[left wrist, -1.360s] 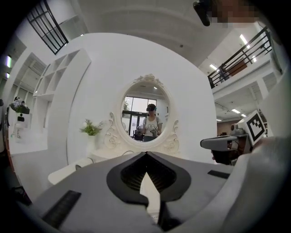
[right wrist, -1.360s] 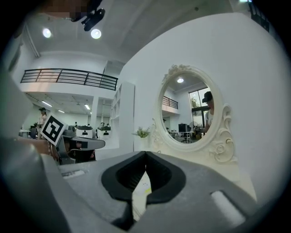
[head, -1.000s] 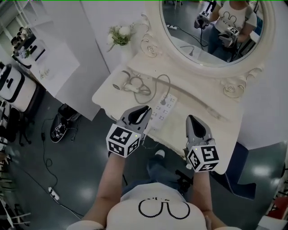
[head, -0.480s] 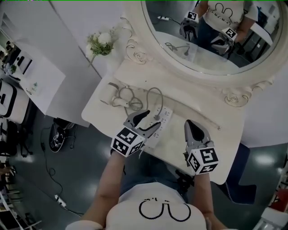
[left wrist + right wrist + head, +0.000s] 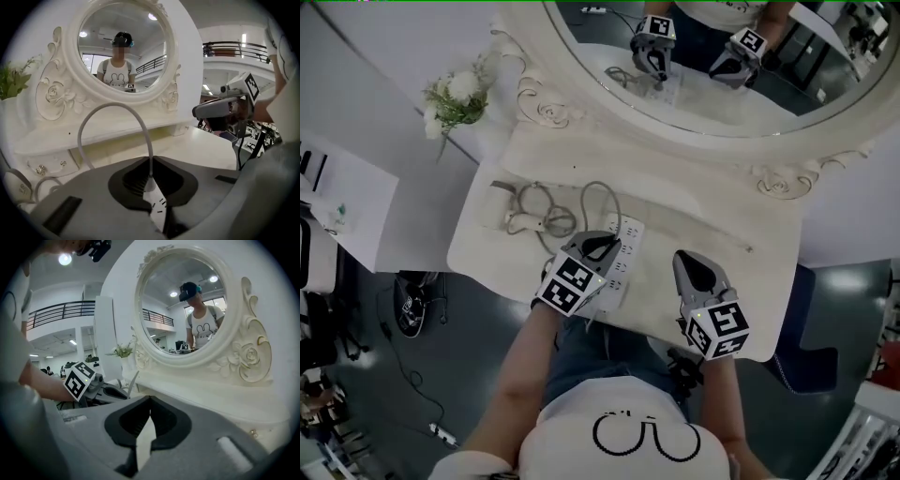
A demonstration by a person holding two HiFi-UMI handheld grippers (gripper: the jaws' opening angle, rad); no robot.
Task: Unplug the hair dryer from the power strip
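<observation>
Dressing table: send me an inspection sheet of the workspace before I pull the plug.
Surface: white dressing table, pale top.
Job's things: hair dryer lying at left; power strip near the front edge, plug still in.
Clutter: flowers left of the mirror.
Grippers: left gripper has just been closing, jaws nipping the cable just above the plug; right gripper shut, nothing between its jaws.
Cables: cable arches from the strip back toward the dryer.
Surroundings: oval mirror behind; dark floor below.
</observation>
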